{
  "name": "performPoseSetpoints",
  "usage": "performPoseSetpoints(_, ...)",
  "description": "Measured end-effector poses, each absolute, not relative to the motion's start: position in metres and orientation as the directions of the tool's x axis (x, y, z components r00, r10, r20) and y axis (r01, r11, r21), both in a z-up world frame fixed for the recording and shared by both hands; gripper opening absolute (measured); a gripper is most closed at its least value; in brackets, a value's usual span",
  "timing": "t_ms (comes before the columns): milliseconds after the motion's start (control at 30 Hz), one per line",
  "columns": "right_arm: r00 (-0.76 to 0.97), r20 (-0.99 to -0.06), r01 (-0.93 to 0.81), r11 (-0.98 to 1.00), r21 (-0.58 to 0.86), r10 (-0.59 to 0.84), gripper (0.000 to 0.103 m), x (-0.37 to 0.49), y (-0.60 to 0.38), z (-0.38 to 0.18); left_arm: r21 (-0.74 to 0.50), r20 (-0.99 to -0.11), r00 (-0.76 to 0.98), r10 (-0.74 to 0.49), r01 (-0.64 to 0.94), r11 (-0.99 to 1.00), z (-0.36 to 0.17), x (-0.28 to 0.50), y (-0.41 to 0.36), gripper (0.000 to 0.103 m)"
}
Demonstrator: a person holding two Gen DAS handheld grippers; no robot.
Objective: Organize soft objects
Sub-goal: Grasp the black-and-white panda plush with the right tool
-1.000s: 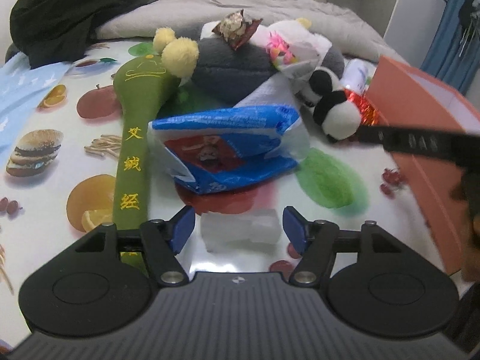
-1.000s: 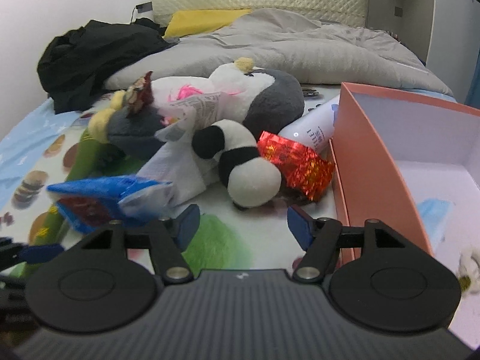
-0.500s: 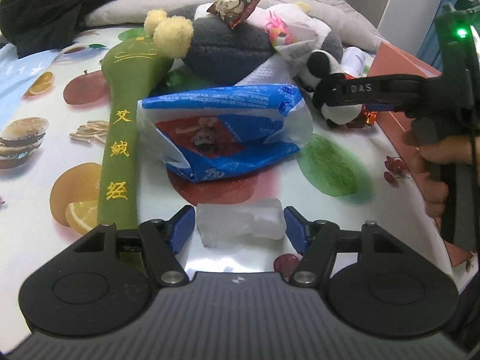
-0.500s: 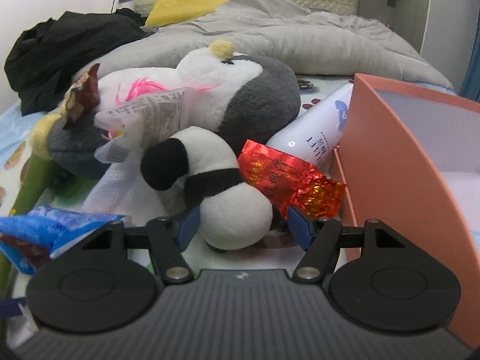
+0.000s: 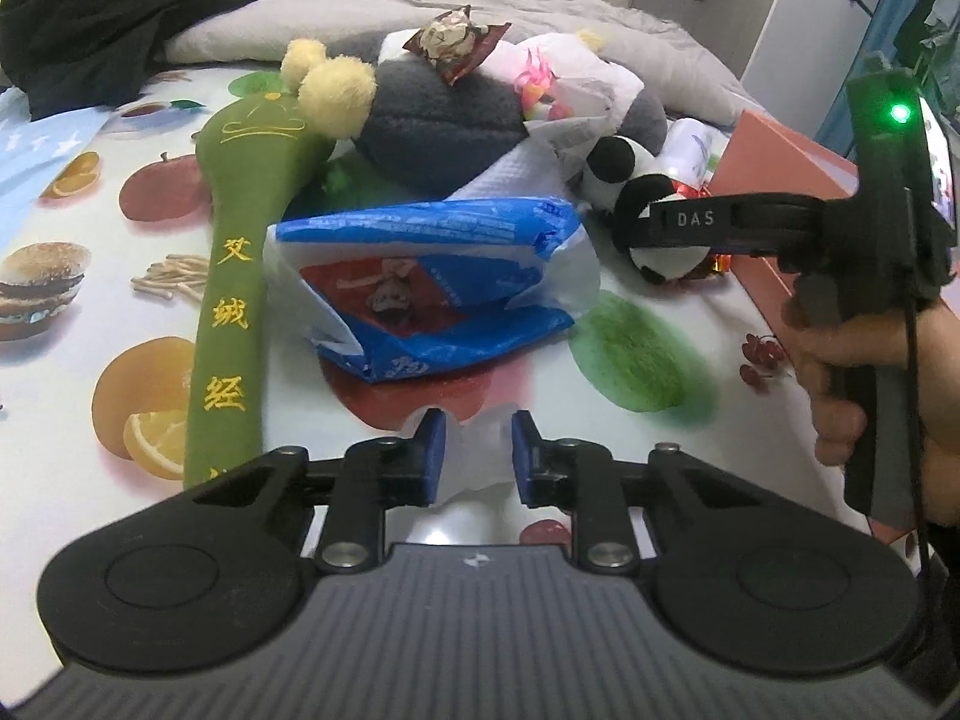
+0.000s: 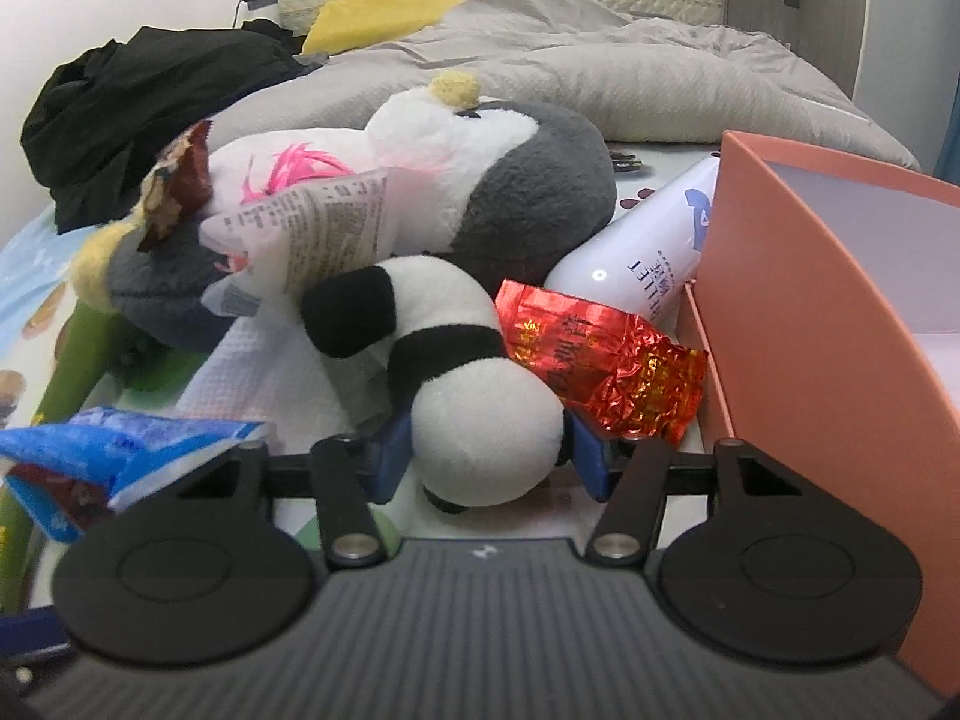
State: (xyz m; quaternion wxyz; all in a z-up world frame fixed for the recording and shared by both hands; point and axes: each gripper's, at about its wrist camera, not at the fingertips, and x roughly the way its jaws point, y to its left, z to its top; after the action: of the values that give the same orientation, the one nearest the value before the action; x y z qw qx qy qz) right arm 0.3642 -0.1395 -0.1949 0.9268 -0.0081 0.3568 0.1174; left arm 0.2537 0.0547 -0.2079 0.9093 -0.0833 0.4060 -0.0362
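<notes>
1. Green plush mallet [image 5: 231, 276] at nine o'clock in the left wrist view, long axis running from seven toward twelve o'clock, its yellow pom-pom end touching the grey plush penguin [image 5: 432, 126].
2. Blue snack bag [image 5: 432, 288] at centre, lying flat, long axis nine to three o'clock, its open crumpled end toward three; just beside the mallet, on the fruit-print tablecloth [image 5: 84, 228].
3. Left gripper [image 5: 474, 456] at six o'clock, jaws closing with the clear soft packet [image 5: 480, 450] between them; blue pads already pressing its sides, packet bunched upward.
4. Bare cloth from four to five o'clock around a green printed patch, open between bag and box.
5. Panda plush [image 6: 462, 384] in the right wrist view, curled, long axis ten to five o'clock, round white end nearest the camera; black limb pointing toward nine.
6. Right gripper [image 6: 486, 450] closing around that white end; both pads seem to touch it, though fur partly hides the contact.
7. Red foil packet [image 6: 606, 366] touching the panda at three o'clock, white bottle [image 6: 636, 264] behind.
8. Pink box [image 6: 840, 324] wall at three o'clock, close beside the right finger, little room there.
</notes>
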Motion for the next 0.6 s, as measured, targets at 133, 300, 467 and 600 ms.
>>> performPoseSetpoints(133, 0.715, -0.665, -0.230, 0.971, 0.067, 0.215, 0.058, 0.350, -0.142, -0.190, -0.168, -0.726, 0.677, -0.117, -0.010, 0.986, -0.204, 0.248, 0.052, 0.019)
performPoseSetpoints(300, 0.708, -0.674, -0.233, 0.971, 0.058, 0.210, 0.058, 0.326, -0.143, -0.186, -0.173, -0.724, 0.682, -0.108, -0.027, 0.984, -0.201, 0.240, 0.054, 0.014)
performPoseSetpoints(467, 0.702, -0.682, -0.230, 0.971, 0.059, 0.207, 0.058, 0.299, -0.146, -0.181, -0.185, -0.724, 0.681, -0.114, -0.032, 0.982, -0.199, 0.229, 0.052, 0.013)
performPoseSetpoints(600, 0.699, -0.687, -0.231, 0.972, 0.047, 0.199, 0.058, 0.277, -0.149, -0.178, -0.185, -0.722, 0.683, -0.111, -0.035, 0.982, -0.197, 0.217, 0.050, 0.012)
